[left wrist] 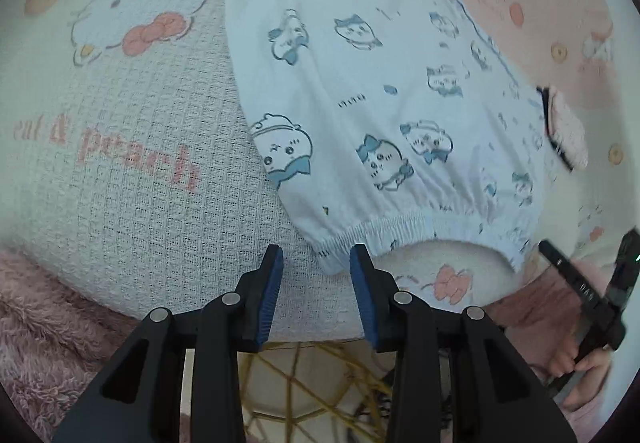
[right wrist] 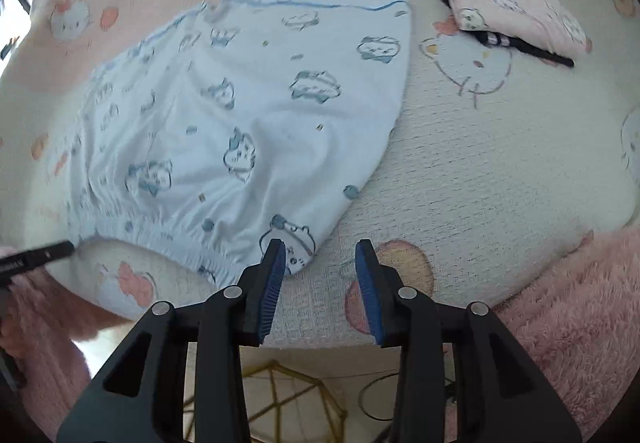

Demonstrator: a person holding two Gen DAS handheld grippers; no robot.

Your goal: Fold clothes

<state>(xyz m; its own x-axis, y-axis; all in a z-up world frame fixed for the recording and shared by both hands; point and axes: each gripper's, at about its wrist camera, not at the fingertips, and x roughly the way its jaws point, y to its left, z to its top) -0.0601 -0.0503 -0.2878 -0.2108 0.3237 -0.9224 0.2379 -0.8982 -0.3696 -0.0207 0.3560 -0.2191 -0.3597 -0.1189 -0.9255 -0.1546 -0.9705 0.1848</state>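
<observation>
Light blue shorts (left wrist: 380,91) printed with cartoon animals lie flat on the bedspread, the gathered elastic waistband toward me. My left gripper (left wrist: 316,255) is open, just short of the waistband's left corner, nothing between its fingers. In the right wrist view the same shorts (right wrist: 248,115) spread up and left. My right gripper (right wrist: 320,249) is open too, its left pad level with the waistband's right corner, not closed on the cloth. The other gripper (left wrist: 580,295) shows at the right edge of the left wrist view, held by a hand (left wrist: 576,367).
A folded pink garment (right wrist: 516,15) with a black item under it lies at the back right. The cat-print bedspread (right wrist: 500,171) covers the surface. Pink fluffy fabric (right wrist: 580,307) lies along the near edge, with a gold wire frame (right wrist: 288,395) on the floor below.
</observation>
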